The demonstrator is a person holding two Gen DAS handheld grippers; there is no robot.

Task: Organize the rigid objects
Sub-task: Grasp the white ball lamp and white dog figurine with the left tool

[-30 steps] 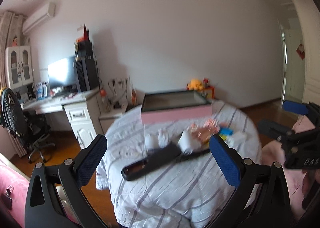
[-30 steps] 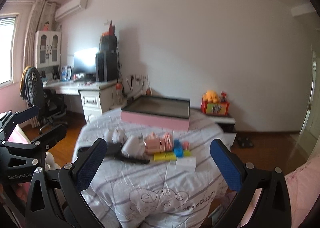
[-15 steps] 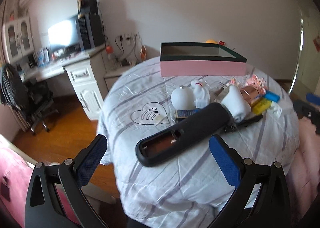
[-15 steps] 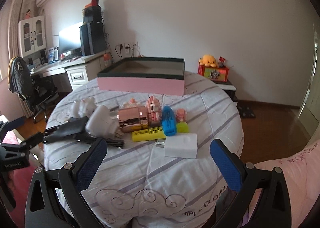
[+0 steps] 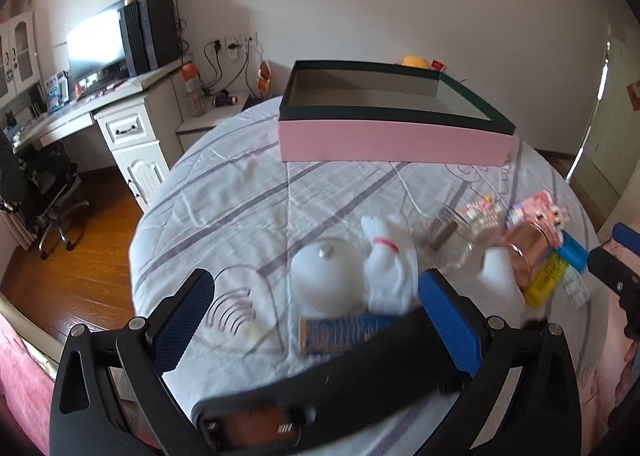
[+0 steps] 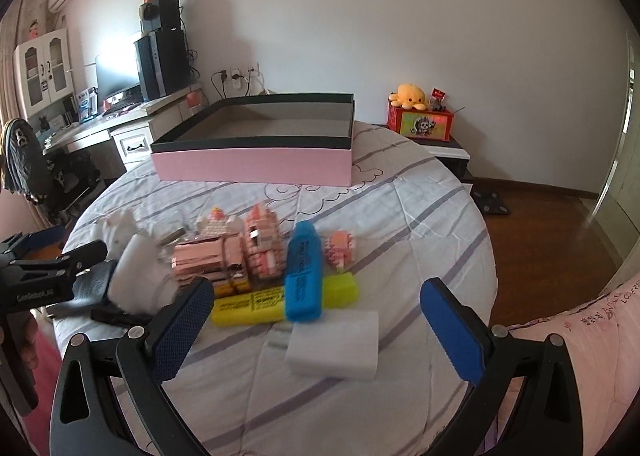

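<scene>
Pink box (image 6: 252,166) at far edge, bare striped cloth (image 6: 420,216) right, both claws spread

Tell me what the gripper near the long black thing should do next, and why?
Probably lower the left gripper a little and close on the long black case. Its fingers are wide open with the case lying right between them, unheld on the bed cover. The pink box behind looks empty, a likely place to put it.
</scene>
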